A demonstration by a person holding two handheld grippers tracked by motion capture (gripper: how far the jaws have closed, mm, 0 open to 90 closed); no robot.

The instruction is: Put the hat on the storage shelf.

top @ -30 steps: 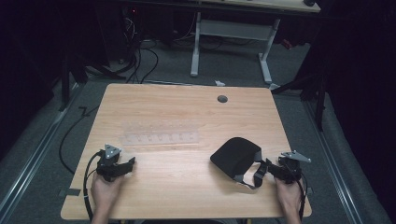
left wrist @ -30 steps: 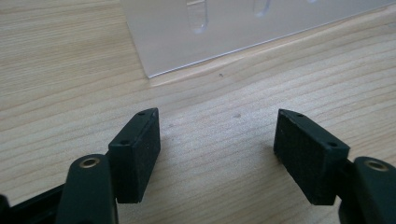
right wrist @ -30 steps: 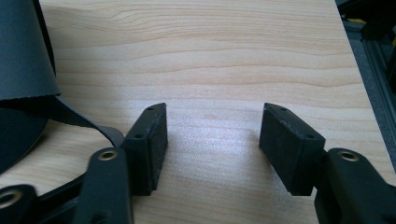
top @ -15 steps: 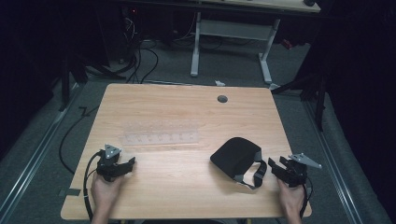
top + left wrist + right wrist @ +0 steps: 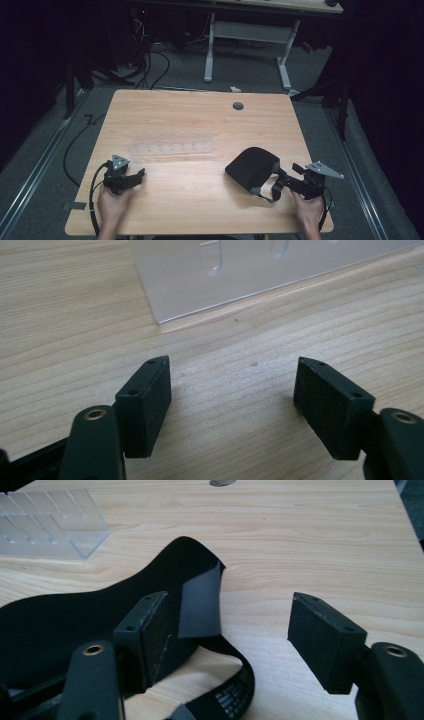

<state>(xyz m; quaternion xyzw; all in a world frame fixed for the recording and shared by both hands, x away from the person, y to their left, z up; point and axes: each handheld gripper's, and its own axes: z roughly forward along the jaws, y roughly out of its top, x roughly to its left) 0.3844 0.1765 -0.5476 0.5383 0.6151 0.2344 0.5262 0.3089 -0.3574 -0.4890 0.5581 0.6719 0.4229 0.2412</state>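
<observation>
A black eye mask (image 5: 252,167) (image 5: 100,615) lies on the right part of the wooden table (image 5: 200,115), its strap (image 5: 273,189) (image 5: 235,695) trailing toward the front edge. My right gripper (image 5: 286,179) (image 5: 230,635) hovers just right of the mask. It is open and its jaws have just been opening. The strap runs below them, a flap of the mask sits by the left pad (image 5: 155,630), and nothing is pressed. At the front left my left gripper (image 5: 141,173) (image 5: 232,390) stands open over bare wood, empty.
A clear plastic rack (image 5: 172,142) (image 5: 240,265) (image 5: 45,522) lies flat left of the middle, just beyond the left gripper. A round cable hole (image 5: 238,106) (image 5: 222,482) sits near the far edge. Table legs and cables stand on the floor behind.
The right gripper has drawn back slightly to the right, away from the mask, and its jaws stand wider. The left gripper and the mask have kept still.
</observation>
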